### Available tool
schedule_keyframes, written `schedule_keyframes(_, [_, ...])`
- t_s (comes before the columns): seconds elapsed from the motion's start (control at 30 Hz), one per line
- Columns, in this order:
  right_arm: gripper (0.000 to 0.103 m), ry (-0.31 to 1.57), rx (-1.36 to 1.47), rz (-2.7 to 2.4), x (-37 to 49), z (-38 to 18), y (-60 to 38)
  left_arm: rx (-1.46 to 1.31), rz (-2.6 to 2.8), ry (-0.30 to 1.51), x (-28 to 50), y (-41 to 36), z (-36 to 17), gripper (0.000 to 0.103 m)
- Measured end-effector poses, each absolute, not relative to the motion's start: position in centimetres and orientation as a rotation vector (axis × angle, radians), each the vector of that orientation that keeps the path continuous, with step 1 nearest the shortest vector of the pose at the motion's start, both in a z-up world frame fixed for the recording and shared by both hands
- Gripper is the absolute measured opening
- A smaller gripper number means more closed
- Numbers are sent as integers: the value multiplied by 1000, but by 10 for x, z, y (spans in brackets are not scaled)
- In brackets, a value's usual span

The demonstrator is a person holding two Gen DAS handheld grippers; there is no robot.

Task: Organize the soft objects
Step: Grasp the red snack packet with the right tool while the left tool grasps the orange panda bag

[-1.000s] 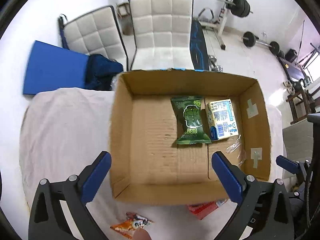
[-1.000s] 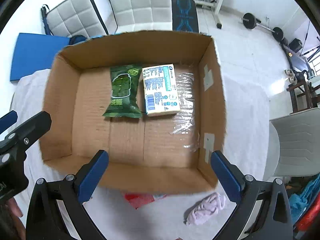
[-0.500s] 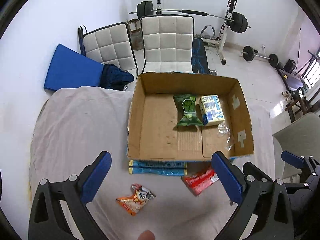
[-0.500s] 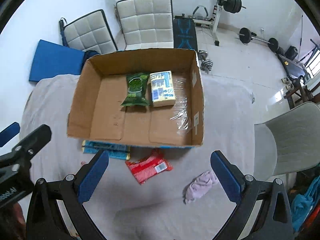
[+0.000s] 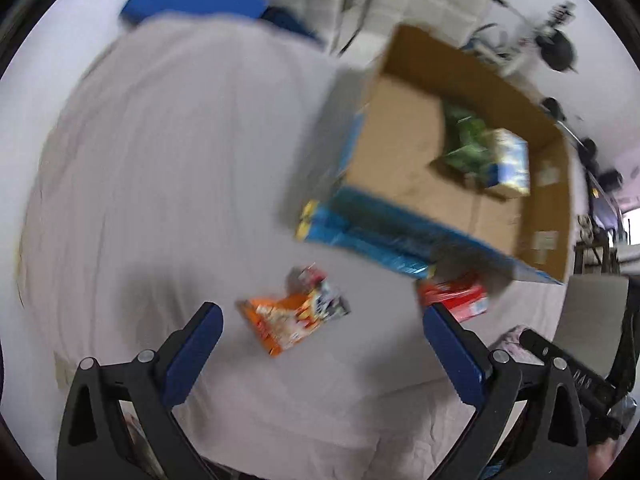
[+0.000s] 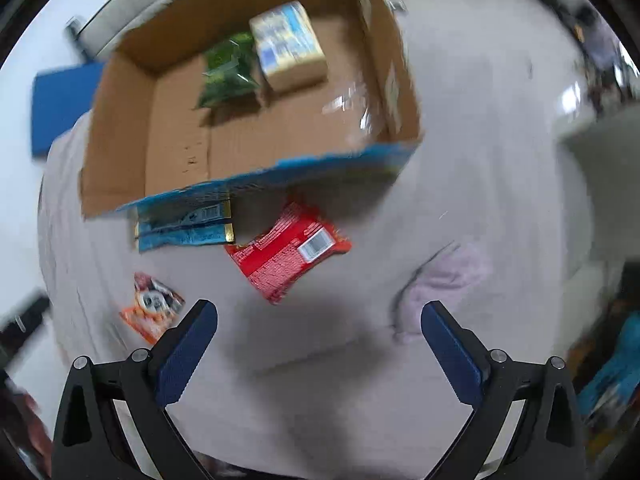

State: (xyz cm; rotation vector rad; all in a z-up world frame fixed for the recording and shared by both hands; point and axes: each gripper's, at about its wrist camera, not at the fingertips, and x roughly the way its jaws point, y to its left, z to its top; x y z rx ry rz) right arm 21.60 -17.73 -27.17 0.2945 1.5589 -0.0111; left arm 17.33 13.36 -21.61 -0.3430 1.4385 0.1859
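1. Two loose packets lead the action: the orange crinkly snack packet (image 5: 294,316) lies flat on the grey cloth-covered table (image 5: 168,168), right between the left gripper (image 5: 320,334)'s spread, empty fingers.
2. Light, floppy and slippery by the look of it; pinch it across the flat middle.
3. Its long axis runs diagonally, upper end toward the open cardboard box (image 5: 404,148).
4. Over to the right gripper (image 6: 318,334), likewise released, hovering below the red foil packet (image 6: 290,254), beside the pale pink cloth (image 6: 446,280).

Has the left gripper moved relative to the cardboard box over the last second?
Yes. The left gripper has pulled back from the cardboard box and now hovers open near the orange snack packet.
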Motion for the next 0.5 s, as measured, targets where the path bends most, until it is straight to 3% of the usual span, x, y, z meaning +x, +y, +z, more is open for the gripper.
schedule_keyframes(0.2, [103, 1600, 619, -128, 223, -348, -168, -419, 246, 1538, 167, 159, -274, 103])
schedule_keyframes(0.4, [95, 1569, 736, -231, 232, -389, -156, -83, 119, 1596, 174, 134, -307, 103])
schedule_keyframes(0.43, [92, 1556, 711, -252, 233, -389, -152, -38, 91, 1607, 174, 128, -312, 103])
schedule_keyframes(0.47, [76, 1553, 686, -257, 234, -389, -149, 16, 64, 1624, 175, 121, -320, 103])
schedule_keyframes(0.5, [67, 1565, 655, -264, 234, -390, -145, 57, 43, 1636, 175, 116, -326, 103])
